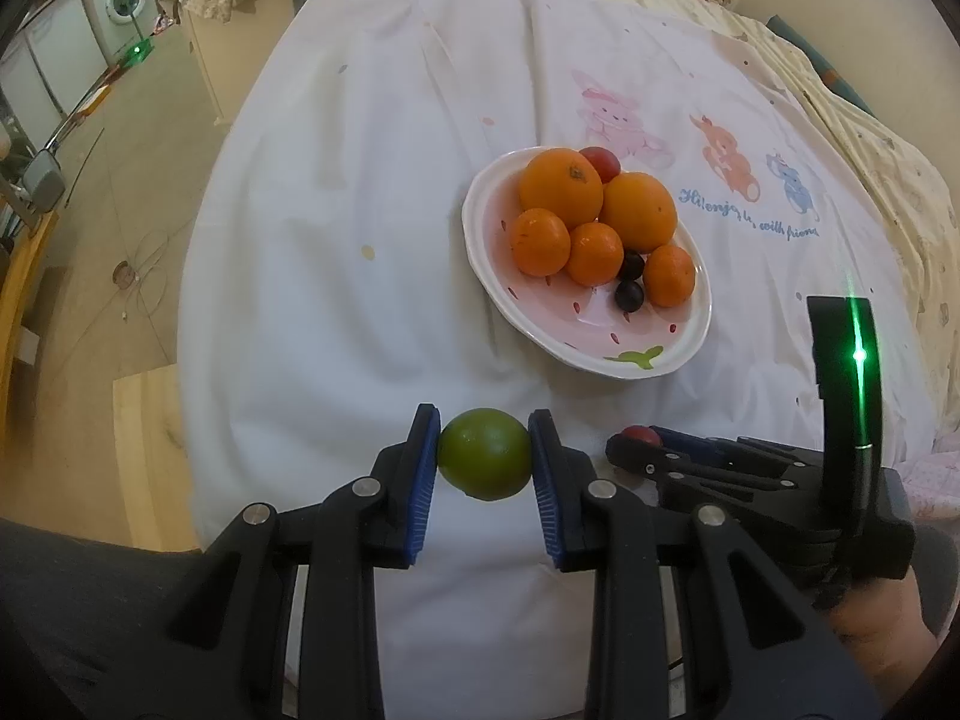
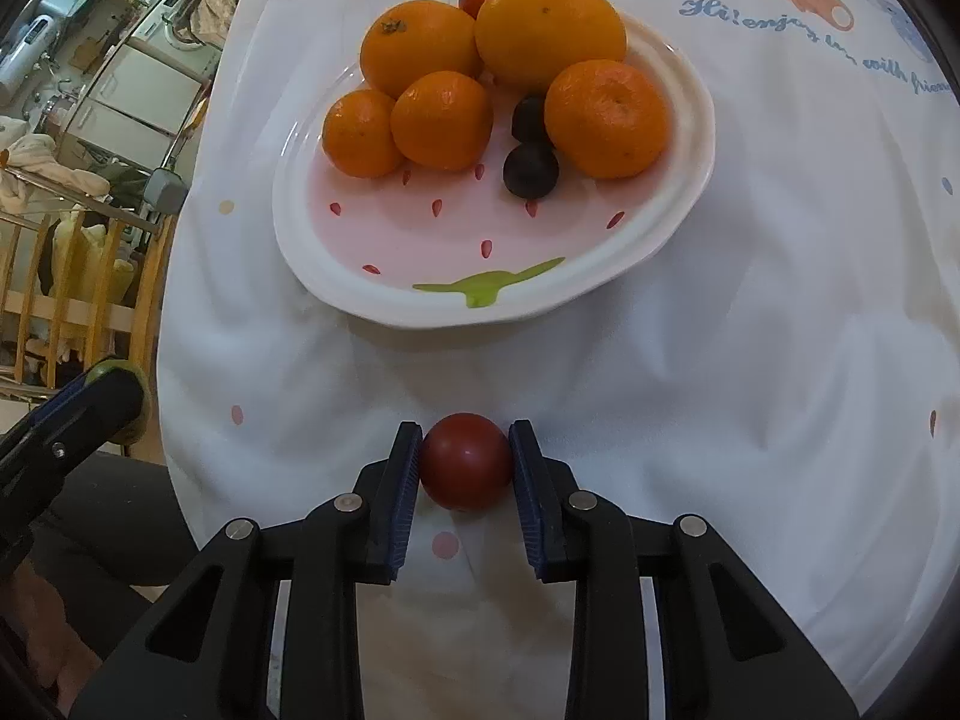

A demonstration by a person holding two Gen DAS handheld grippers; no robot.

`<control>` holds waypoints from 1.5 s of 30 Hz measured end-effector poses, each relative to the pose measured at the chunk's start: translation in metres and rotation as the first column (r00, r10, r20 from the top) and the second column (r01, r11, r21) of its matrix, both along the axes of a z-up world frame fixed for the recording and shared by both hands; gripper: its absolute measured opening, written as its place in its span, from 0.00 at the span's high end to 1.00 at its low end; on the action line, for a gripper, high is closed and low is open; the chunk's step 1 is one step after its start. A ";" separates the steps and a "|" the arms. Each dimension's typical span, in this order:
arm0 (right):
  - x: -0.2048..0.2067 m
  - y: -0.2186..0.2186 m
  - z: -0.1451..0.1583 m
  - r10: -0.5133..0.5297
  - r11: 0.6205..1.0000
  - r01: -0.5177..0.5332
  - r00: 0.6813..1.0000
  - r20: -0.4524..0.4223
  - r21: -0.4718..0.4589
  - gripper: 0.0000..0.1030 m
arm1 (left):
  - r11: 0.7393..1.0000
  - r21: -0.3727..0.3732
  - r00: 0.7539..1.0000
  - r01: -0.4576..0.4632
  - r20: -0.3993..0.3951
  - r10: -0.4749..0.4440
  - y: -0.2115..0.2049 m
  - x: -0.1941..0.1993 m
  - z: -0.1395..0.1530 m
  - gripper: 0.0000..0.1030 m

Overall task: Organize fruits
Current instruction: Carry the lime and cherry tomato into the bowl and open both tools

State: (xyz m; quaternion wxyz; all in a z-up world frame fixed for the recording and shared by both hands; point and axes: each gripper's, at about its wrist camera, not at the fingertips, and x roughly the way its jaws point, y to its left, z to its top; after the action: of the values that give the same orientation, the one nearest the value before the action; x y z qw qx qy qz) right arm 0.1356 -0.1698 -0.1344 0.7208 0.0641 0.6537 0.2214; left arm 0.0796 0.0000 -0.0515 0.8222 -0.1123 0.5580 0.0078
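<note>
While left claw [image 1: 483,456] grips smooth green lime [image 1: 483,455], right claw [image 2: 465,461] pinches glossy red, probably tomato [image 2: 465,462].

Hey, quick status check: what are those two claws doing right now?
Left claw shut on a lime. Right claw shut on a cherry tomato. Plate ahead, near side bare. Nothing in the way.

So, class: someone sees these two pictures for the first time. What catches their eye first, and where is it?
The pile of oranges on the pink strawberry plate, in the middle of the white cloth. Nearer the camera, the left gripper clamps a green lime, and the right gripper pinches a red tomato just above the cloth.
</note>
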 end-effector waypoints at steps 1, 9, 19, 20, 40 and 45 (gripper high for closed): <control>0.001 -0.003 0.001 -0.004 1.000 0.004 1.000 -0.001 0.005 0.70 | 1.000 0.003 1.000 -0.001 0.001 0.001 0.000 0.000 0.000 0.75; 0.004 -0.038 0.018 -0.094 0.993 0.093 0.996 0.007 0.072 0.70 | 1.000 0.029 1.000 -0.013 -0.007 0.013 0.003 0.002 -0.006 0.75; 0.011 -0.084 0.052 -0.210 0.968 0.197 0.975 0.068 0.157 0.70 | 0.997 0.064 0.999 -0.032 -0.003 0.033 0.009 0.016 0.002 0.75; 0.013 -0.083 0.055 -0.211 0.968 0.197 0.974 0.080 0.155 0.70 | 0.997 0.070 1.000 -0.031 0.000 0.031 0.008 0.019 0.004 0.75; 0.073 -0.060 0.044 -0.190 0.961 0.183 0.982 0.017 0.207 0.70 | 0.989 0.110 0.995 0.098 -0.034 -0.095 -0.026 0.093 -0.013 0.74; 0.076 -0.055 0.027 -0.196 0.956 0.201 0.980 -0.046 0.212 0.69 | 0.990 0.089 0.992 0.106 -0.071 -0.100 -0.028 0.095 -0.034 0.74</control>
State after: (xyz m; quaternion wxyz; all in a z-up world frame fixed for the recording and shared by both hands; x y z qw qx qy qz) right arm 0.2114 -0.2245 -0.1079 0.7202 0.2099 0.6246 0.2168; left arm 0.1747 -0.0284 -0.0857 0.8067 -0.0447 0.5893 -0.0052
